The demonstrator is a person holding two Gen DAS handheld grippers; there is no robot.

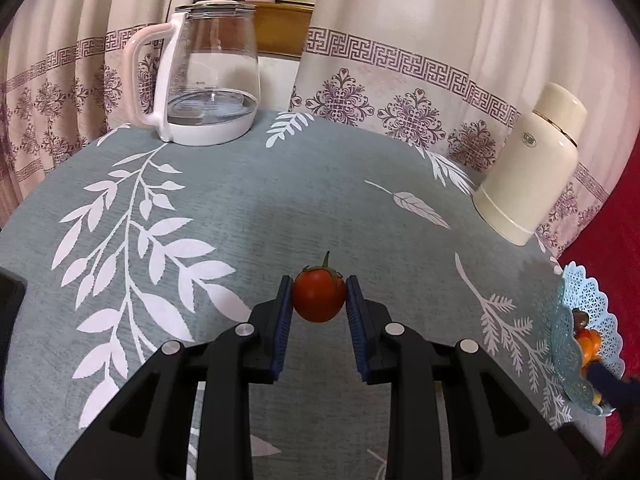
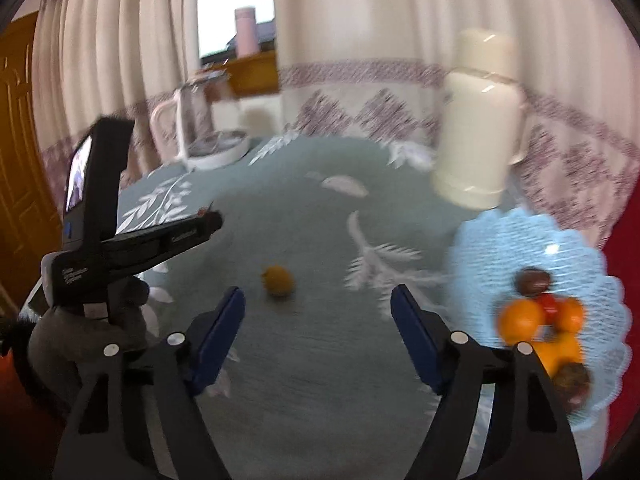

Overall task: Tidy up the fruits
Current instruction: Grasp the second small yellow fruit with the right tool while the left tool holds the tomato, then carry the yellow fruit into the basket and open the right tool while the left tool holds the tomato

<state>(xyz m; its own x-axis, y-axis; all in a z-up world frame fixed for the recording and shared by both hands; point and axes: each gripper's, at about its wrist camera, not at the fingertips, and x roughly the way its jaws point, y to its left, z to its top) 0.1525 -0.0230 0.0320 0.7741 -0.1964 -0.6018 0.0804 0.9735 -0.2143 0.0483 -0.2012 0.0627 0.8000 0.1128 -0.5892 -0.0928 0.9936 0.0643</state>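
A: While the left tool point(image 1: 319, 294) is pointing across the table point(image 1: 280, 200), its two blue pads are pinching a red tomato point(image 1: 319, 297) between them, one pad on each flank, green stem pointing up. Whether the tomato is clear of the cloth or resting on it, I cannot tell.

B: Noting the right side. The right tool point(image 2: 318, 300) is standing spread wide, with nothing between its pads. A small yellow fruit point(image 2: 277, 280) is lying on the table just ahead of the tool's gap, nearer the left pad and not touching either one. The right wrist view is blurring badly.

A: Where is the basket sitting?

B: A pale blue lacy basket point(image 2: 516, 236) is sitting at the table's right edge, to the right of the right tool. It is holding two oranges point(image 2: 520, 318), something small and red between them, a dark brownish fruit point(image 2: 534, 281) behind, and another dark one at the front; more I cannot make out.

A: Background entries: a glass kettle point(image 1: 208, 76) with a pale pink handle is standing at the far left of the table, and a cream flask point(image 1: 532, 164) at the far right, both well apart from the tomato.
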